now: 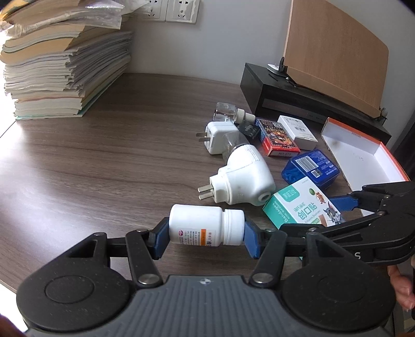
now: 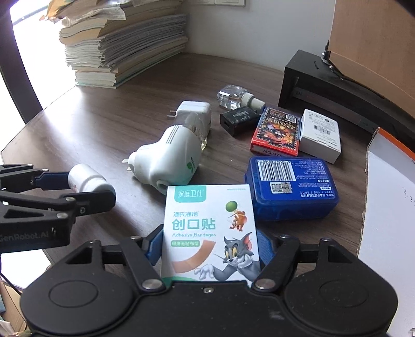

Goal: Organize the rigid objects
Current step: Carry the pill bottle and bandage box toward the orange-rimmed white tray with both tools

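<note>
My left gripper [image 1: 206,234] is shut on a white pill bottle [image 1: 206,224], held sideways just above the wooden table; the bottle also shows in the right wrist view [image 2: 87,178]. My right gripper [image 2: 210,246] is shut on a bandage box [image 2: 210,230] with a cartoon cat, which also shows in the left wrist view [image 1: 301,204]. On the table lie a white plug-in device [image 2: 168,160], a white adapter [image 2: 193,111], a black charger [image 2: 240,119], a clear bottle [image 2: 234,97], a red card box [image 2: 276,133], a white box [image 2: 320,134] and a blue case [image 2: 291,186].
An open orange-rimmed box [image 1: 363,155] lies at the right. A black stand [image 1: 298,98] with a wooden board stands behind the objects. A tall stack of books [image 1: 62,67] fills the far left. Wall sockets [image 1: 168,10] are on the wall.
</note>
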### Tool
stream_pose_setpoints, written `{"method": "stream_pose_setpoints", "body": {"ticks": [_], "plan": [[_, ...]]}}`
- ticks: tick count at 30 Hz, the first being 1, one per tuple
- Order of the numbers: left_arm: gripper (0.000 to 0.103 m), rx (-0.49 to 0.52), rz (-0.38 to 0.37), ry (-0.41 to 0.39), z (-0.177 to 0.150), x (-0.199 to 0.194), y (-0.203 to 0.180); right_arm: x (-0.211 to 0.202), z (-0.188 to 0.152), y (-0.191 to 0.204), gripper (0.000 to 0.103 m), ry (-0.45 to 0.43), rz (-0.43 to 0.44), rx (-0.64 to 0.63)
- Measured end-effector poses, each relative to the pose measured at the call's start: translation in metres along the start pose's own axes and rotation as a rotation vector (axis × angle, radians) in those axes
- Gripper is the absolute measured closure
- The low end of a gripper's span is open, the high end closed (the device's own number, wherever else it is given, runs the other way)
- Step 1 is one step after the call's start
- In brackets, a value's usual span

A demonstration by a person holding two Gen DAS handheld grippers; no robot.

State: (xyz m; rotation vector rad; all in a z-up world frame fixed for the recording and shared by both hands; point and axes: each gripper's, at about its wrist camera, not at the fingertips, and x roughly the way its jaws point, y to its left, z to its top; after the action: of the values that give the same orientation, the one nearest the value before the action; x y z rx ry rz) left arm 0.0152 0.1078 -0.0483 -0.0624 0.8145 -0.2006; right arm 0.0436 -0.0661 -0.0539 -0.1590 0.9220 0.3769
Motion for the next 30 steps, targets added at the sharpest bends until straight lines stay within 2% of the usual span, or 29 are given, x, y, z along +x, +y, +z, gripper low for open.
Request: {"method": "stream_pose_setpoints", "body": {"ticks": [8,14,21,30], "plan": [[0.045,0.014,-0.046,-0.038,0.016,-0.007,-0.015,-0.044,-0.002,-0.016,0.019,-0.084,-0.05,0.105],[0.045,0.06,-0.11,-0.053,0.026,-0.006,-0.035,-0.069,-0.013,-0.039,0.019,-0.126,-0.144,0.201],[0.045,0.114,-0.178,-0.05,0.043,-0.003,-0.071,-0.108,-0.024,-0.069,0.019,-0.173,-0.257,0.313],[0.045,0.191,-0.223,-0.044,0.068,0.003,-0.13,-0.147,-0.036,-0.116,0.019,-0.22,-0.344,0.425]]}}
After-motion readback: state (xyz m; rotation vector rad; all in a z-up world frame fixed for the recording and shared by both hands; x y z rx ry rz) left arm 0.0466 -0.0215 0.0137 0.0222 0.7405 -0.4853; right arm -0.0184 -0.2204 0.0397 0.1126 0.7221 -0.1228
